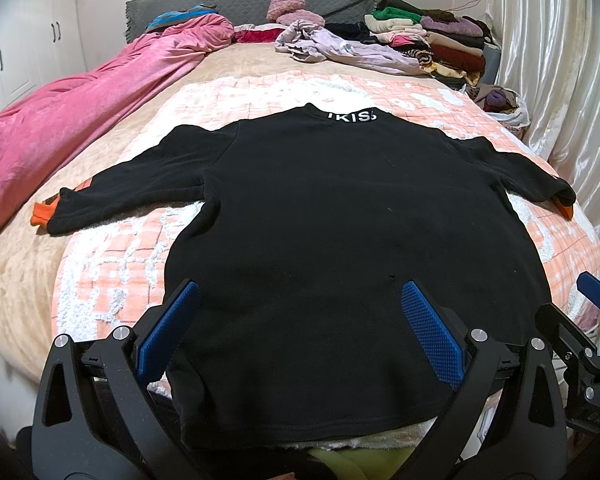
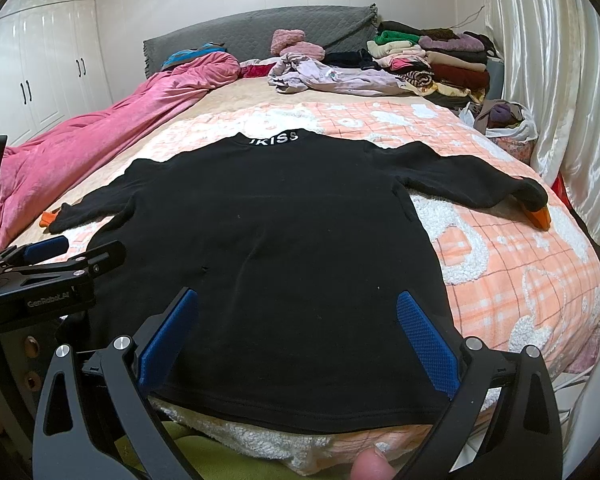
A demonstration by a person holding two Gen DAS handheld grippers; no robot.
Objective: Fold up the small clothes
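Observation:
A black sweatshirt [image 1: 340, 216] with white collar lettering and orange cuffs lies flat, back up, on the peach checked blanket [image 1: 112, 264], both sleeves spread out. My left gripper [image 1: 298, 292] hovers open above the hem, left of centre, its blue pads wide apart and holding nothing. In the right wrist view the same sweatshirt [image 2: 268, 216] fills the middle. My right gripper [image 2: 298, 300] is open over the right part of the hem, empty. The left gripper's side [image 2: 52, 264] shows at the left edge there. The right gripper's tip [image 1: 598, 296] shows at the left wrist view's right edge.
A pink duvet [image 1: 72, 120] runs along the bed's left side. Folded clothes [image 1: 432, 36] and a loose lilac garment [image 1: 340, 50] sit by the grey headboard. A bag of clothes [image 1: 504, 106] lies near the white curtain [image 1: 556, 64]. A fingertip [image 2: 370, 466] shows at the bottom.

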